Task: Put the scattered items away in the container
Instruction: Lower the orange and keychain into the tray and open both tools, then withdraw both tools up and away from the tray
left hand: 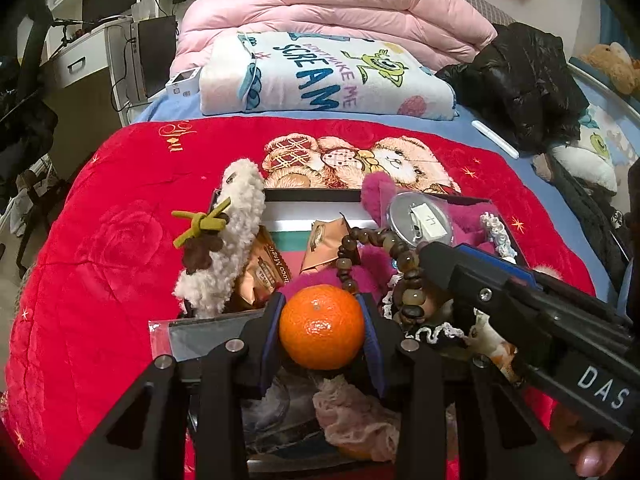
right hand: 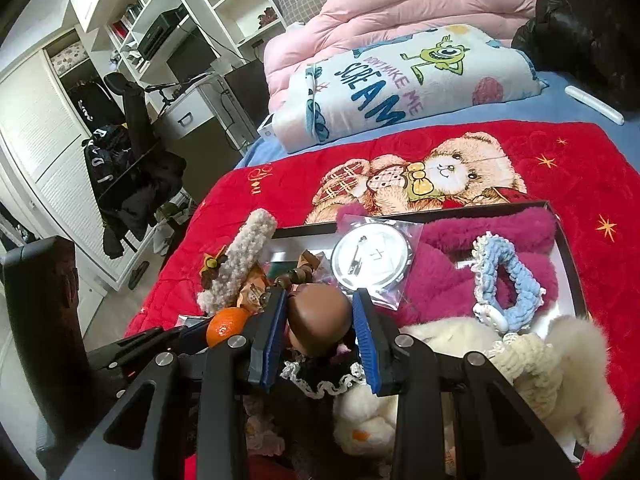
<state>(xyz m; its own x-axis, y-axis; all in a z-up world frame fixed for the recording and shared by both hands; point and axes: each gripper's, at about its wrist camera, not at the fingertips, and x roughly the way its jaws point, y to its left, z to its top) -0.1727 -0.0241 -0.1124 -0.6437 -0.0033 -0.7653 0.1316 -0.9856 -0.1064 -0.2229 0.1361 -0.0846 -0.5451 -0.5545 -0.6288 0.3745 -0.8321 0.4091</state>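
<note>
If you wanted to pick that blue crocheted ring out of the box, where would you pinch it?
Pinch the blue crocheted ring across its far band, coming straight down from above. It lies flat on the magenta plush with an open middle, so one finger can drop inside the loop and one outside.

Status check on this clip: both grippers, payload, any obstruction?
Left gripper shut on round orange tangerine. Right gripper around brown-haired doll, contact unclear. Both over crowded black-rimmed box; brown bead string alongside.
</note>
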